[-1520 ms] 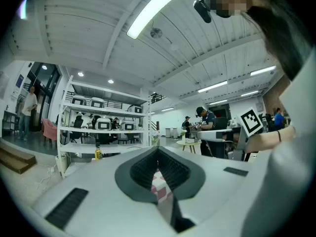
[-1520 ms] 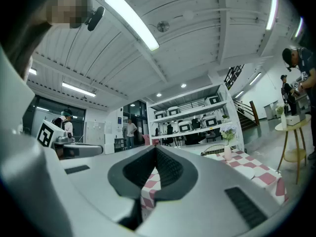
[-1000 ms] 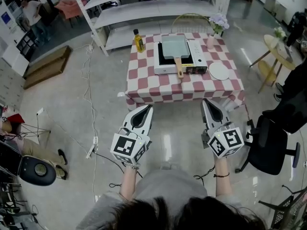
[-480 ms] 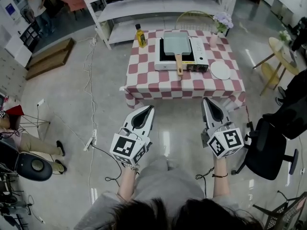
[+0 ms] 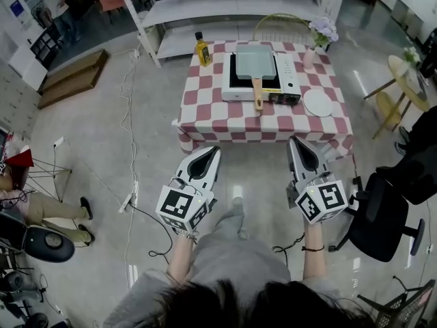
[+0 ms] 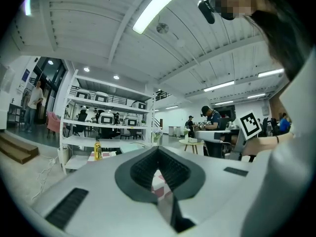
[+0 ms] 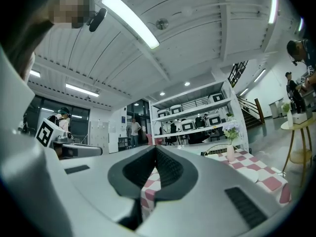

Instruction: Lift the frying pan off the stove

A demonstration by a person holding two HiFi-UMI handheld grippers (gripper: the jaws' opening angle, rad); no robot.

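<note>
Head view — left tongs [image 5: 209, 154], right tongs [image 5: 295, 144] closed.

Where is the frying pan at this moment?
In the head view the frying pan sits on the white stove on the checkered table, between the oil bottle at left and the white plate at right.
</note>
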